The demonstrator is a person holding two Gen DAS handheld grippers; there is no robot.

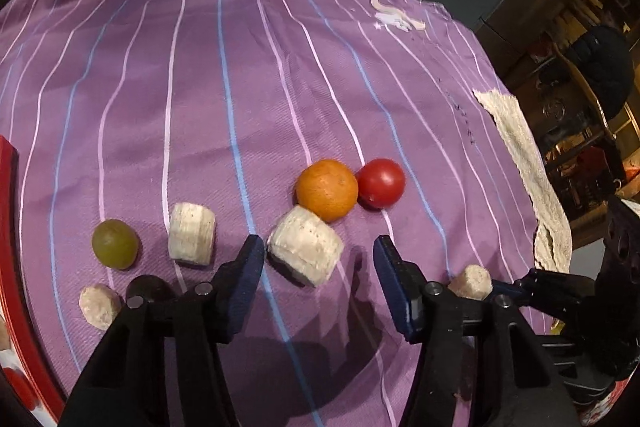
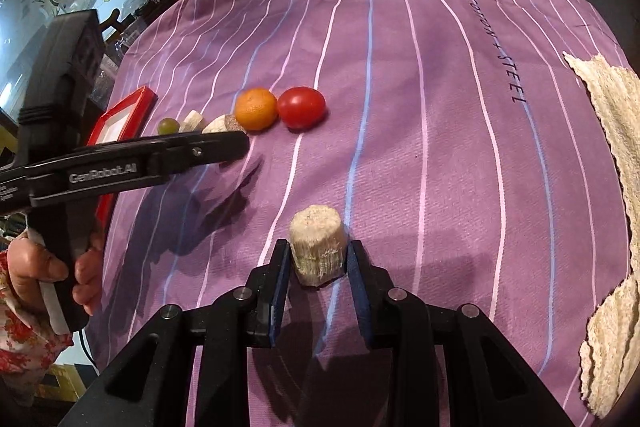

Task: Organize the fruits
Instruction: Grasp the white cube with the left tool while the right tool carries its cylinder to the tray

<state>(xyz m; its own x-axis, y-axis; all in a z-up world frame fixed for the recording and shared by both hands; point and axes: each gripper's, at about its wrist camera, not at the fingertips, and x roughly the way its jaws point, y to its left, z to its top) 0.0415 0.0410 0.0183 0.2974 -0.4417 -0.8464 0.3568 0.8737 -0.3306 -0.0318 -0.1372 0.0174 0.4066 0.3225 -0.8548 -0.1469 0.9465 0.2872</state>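
**Right wrist: banana piece held between the jaws, left gripper waits over the row**

Right wrist view shows the right gripper (image 2: 318, 263) pinching a short banana piece (image 2: 317, 249) with a pad on each side. The piece stands upright, its long axis about vertical and the cut end facing up, low over the purple striped cloth (image 2: 440, 107). I judge this side grip is chosen because the flat ends leave the round wall free for the pads.

Left of it lies a row of fruit: a green grape (image 2: 167, 125), banana pieces, an orange (image 2: 256, 108) and a red tomato (image 2: 301, 107), the last two touching. A red tray (image 2: 132, 107) is beside the grape.

The left gripper (image 1: 320, 259) has its fingers spread with nothing between them, just before a bigger banana chunk (image 1: 306, 251) that lies tilted against the orange. Probably this one is the next to be picked.
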